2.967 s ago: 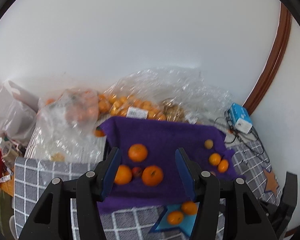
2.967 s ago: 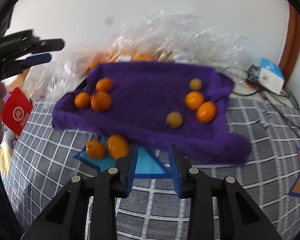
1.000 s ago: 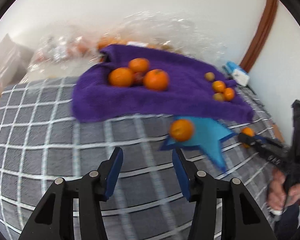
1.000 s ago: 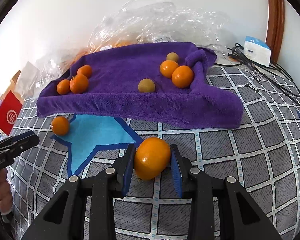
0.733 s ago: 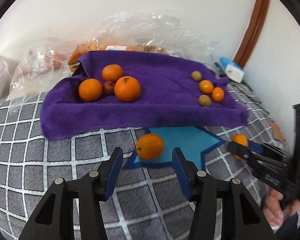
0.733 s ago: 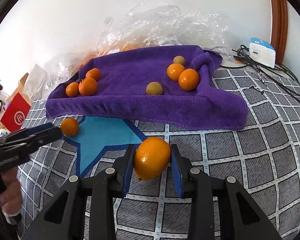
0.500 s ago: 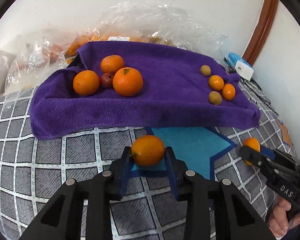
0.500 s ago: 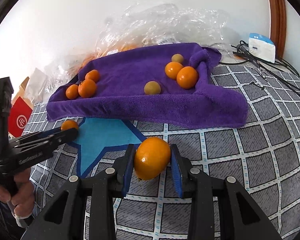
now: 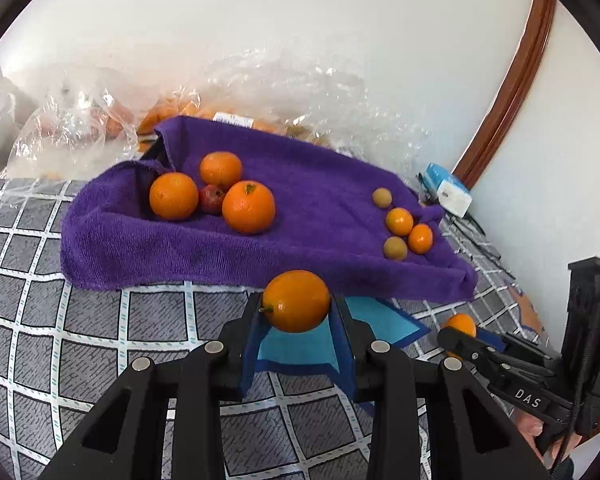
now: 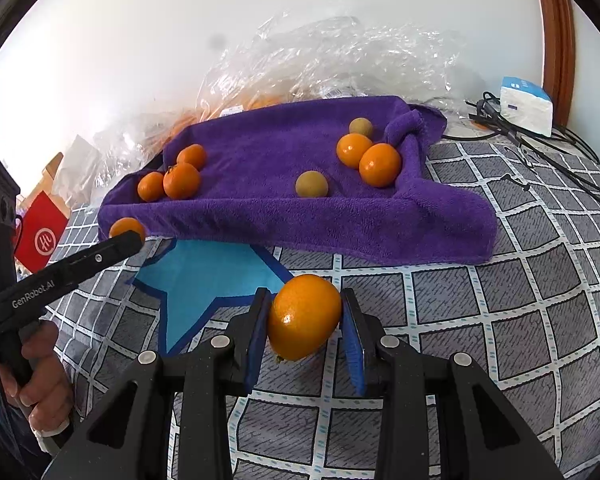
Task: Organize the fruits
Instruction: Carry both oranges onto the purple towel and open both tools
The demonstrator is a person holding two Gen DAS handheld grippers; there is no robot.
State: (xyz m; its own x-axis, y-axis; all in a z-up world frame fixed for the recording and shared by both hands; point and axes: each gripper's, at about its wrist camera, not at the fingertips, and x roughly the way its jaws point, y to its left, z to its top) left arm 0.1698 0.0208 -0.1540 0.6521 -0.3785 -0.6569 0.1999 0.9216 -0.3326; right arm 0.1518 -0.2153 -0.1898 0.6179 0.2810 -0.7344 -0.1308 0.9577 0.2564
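Above the grid cloth (image 9: 100, 320), left fingers (image 9: 252, 332) clamping an orange (image 9: 296, 301), right fingers (image 10: 354, 332) clamping another orange (image 10: 305, 316)

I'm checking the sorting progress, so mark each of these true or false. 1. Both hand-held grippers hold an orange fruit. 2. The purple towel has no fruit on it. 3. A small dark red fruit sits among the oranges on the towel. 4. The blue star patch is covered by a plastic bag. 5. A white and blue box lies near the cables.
1. True: the left hand-held gripper pinches an orange fruit, and the right hand-held gripper another.
2. False: the purple towel carries two clusters of fruit.
3. True: the red fruit sits among three oranges.
4. False: the blue star patch lies bare.
5. True: the box sits beside the cables.
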